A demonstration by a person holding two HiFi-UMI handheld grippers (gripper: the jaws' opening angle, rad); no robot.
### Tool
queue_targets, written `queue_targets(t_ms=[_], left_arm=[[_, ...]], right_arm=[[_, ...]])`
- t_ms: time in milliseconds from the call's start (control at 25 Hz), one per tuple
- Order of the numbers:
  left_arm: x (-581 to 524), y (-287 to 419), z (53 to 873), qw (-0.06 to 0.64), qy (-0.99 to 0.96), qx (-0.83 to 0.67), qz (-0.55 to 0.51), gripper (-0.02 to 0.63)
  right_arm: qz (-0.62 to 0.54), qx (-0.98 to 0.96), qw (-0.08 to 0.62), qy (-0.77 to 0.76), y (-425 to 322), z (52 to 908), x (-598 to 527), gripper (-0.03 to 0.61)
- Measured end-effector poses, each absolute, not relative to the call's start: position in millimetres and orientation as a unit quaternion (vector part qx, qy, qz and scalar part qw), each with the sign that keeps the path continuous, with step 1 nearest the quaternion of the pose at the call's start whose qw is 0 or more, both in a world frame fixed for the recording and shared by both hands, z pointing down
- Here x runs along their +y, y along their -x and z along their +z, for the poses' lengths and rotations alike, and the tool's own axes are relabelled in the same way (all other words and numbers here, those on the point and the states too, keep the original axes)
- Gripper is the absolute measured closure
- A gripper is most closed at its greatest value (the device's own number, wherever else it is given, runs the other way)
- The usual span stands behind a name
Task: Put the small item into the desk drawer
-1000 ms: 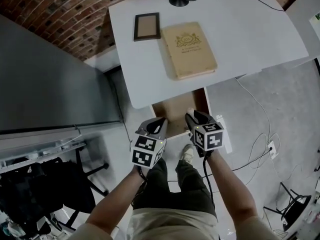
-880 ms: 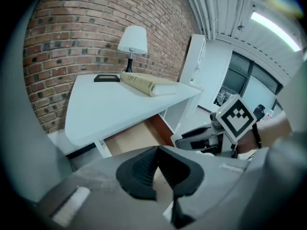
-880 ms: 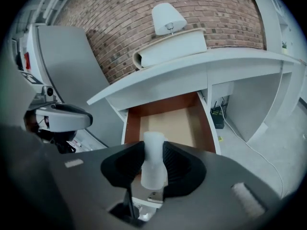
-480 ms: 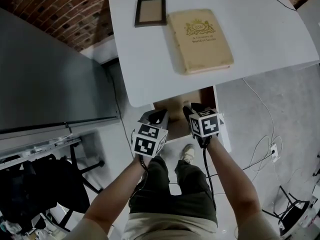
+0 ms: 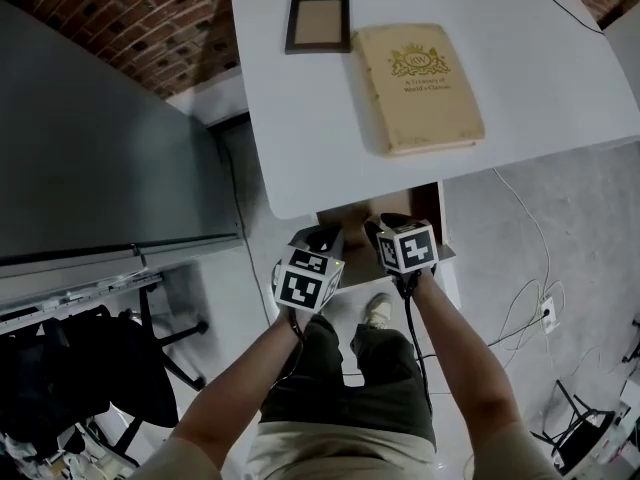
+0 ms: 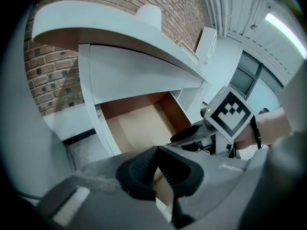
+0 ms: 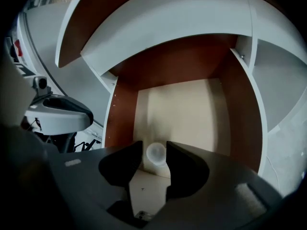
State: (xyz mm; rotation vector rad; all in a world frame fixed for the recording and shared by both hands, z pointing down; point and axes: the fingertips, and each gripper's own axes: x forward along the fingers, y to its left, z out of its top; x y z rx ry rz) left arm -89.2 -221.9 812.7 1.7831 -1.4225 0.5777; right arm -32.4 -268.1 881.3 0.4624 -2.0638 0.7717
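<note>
White small item (image 7: 156, 155), loose between the just-opened jaws of the right gripper (image 7: 153, 147), is judged released into the drawer (image 7: 182, 109) (left gripper (image 6: 157, 151) closed, empty)

The head camera is looking steeply down from high above, desk (image 5: 330, 118) at twelve o'clock, drawer (image 5: 355, 216) central. Both gripper cameras are peering closely into that same drawer, the left one also catching the right gripper (image 6: 182, 139) at three o'clock.

Head view: lit evenly from above; desk top (image 5: 560, 68) rendered bright, corners darkened.
Left gripper view: glare thrown by the ceiling light strip (image 6: 283, 25); foreground blurred.
Right gripper view: drawer (image 7: 182, 114) dimly lit; edges vignetted, straight lines bowed.
</note>
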Motion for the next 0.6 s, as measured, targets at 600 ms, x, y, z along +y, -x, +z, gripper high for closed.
queue_targets(t_ms=[600], left_arm=[[-194,104,715,0.370,-0.711,-0.555,0.223,0.611]], right_arm=[[0.320,-0.840,0.378,-0.221,12,771,-247,0.515]])
